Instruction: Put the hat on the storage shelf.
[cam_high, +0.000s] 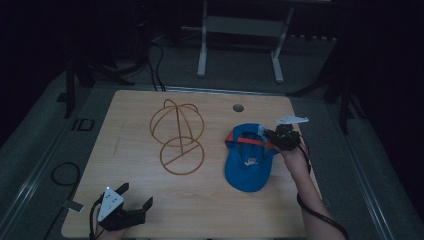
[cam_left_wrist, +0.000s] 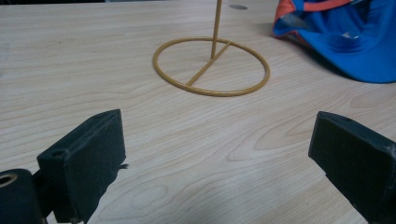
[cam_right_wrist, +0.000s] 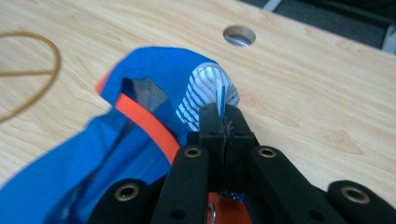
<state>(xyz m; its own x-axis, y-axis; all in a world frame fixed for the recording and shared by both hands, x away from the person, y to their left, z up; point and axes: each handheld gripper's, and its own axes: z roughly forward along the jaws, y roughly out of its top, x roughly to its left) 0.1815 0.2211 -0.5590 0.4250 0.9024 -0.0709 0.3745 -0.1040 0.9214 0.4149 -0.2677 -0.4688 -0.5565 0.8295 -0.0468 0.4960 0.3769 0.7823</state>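
Note:
A blue cap (cam_high: 247, 162) with an orange strap lies at the right of the wooden table (cam_high: 135, 200), its back edge lifted. My right gripper (cam_high: 272, 135) is shut on that rear edge; in the right gripper view the jaws pinch the cap's (cam_right_wrist: 154, 98) blue fabric and striped lining right at my right gripper's (cam_right_wrist: 223, 116) tips. A yellow wire hat stand (cam_high: 177, 135) rises at the table's middle, left of the cap. Near the front left corner my left gripper (cam_high: 135, 197) stands open, well apart from both; over the bare wood, my left gripper (cam_left_wrist: 217, 154) faces the stand's ring base (cam_left_wrist: 211, 65) and the cap (cam_left_wrist: 345, 37).
A round cable hole (cam_high: 238, 107) sits in the table behind the cap. Table legs, cables and dark stands lie on the floor beyond the far edge. Wood between the stand and the front edge is bare.

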